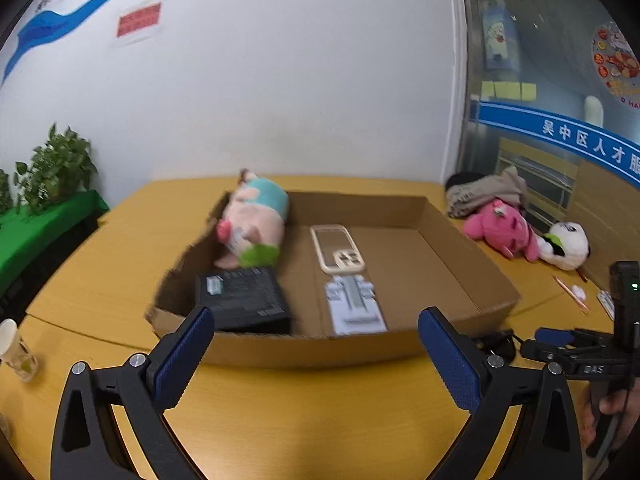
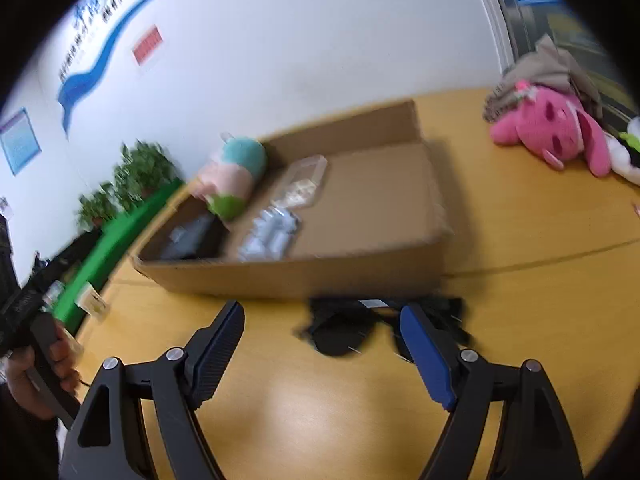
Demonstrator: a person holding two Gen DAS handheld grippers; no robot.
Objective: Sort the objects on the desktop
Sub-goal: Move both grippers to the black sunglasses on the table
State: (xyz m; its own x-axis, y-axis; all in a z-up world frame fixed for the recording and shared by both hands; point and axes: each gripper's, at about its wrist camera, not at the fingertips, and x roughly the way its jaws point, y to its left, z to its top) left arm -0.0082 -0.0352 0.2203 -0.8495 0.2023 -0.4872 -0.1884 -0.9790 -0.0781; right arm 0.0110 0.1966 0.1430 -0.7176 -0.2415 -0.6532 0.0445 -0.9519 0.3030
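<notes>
One shallow cardboard box (image 1: 472, 264) stands on the yellow table (image 1: 304, 412) and holds four items: one pink plush with a teal back (image 1: 256, 224) at the far left corner, one black flat box (image 1: 244, 300) at the near left, one beige transparent case (image 1: 338, 248) in the middle, and one white packet with a grey part (image 1: 354, 304) just in front of that case. Outside the box, at the far right of the table, lie two further plush toys, one bright pink (image 1: 502, 232) and one black-and-white (image 1: 568, 246), touching each other, beside one heap of grey cloth (image 1: 486, 192). One pair of black sunglasses (image 2: 344, 332) lies on the table just in front of the box's near wall. The right gripper (image 2: 320, 344) stands with its jaws wide apart and nothing gripped; the sunglasses lie at its fingertips, the left lens between the fingers, the right lens partly hidden behind the blue pad (image 2: 428, 356). Whether the pad touches the frame cannot be told through the blur. The left gripper (image 1: 316, 356) is likewise spread wide and empty, above the table short of the box's near wall. One paper cup (image 1: 16, 348) stands at the table's left edge.
</notes>
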